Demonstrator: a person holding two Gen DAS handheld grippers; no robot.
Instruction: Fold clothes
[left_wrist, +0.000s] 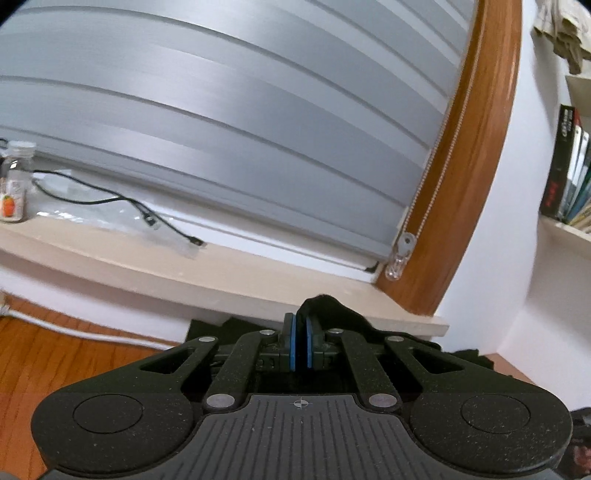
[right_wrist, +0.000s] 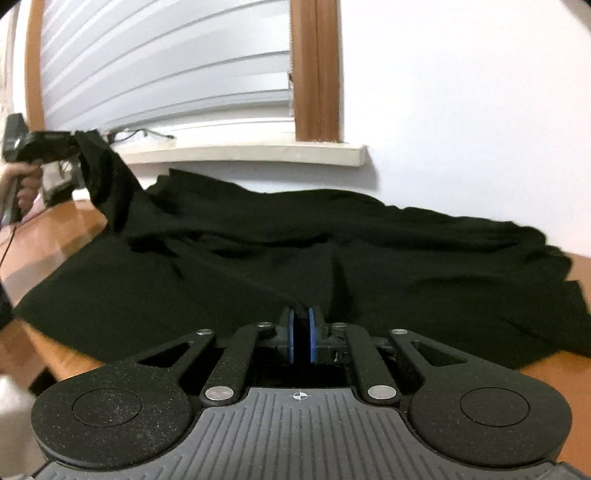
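Right wrist view, from left to right: at the far left a hand (right_wrist: 16, 177) holds the left gripper (right_wrist: 75, 142) raised, its fingers clamped on a corner of the black garment (right_wrist: 295, 251), which hangs from it in a taut fold. The rest of the cloth lies spread and wrinkled across the wooden floor (right_wrist: 48, 229), reaching back to the wall under the window sill (right_wrist: 240, 153). In the near middle, the right gripper (right_wrist: 301, 328) has its blue pads drawn together on the garment's near edge, a ridge of fabric rising from them.

Folding looks barely begun: two points are gripped, no neat fold is laid yet, and smoothing and every fold seem left to do.

Bare floor shows on the left and at the near right, giving room to swing the cloth; the wall and sill shut in the far side.
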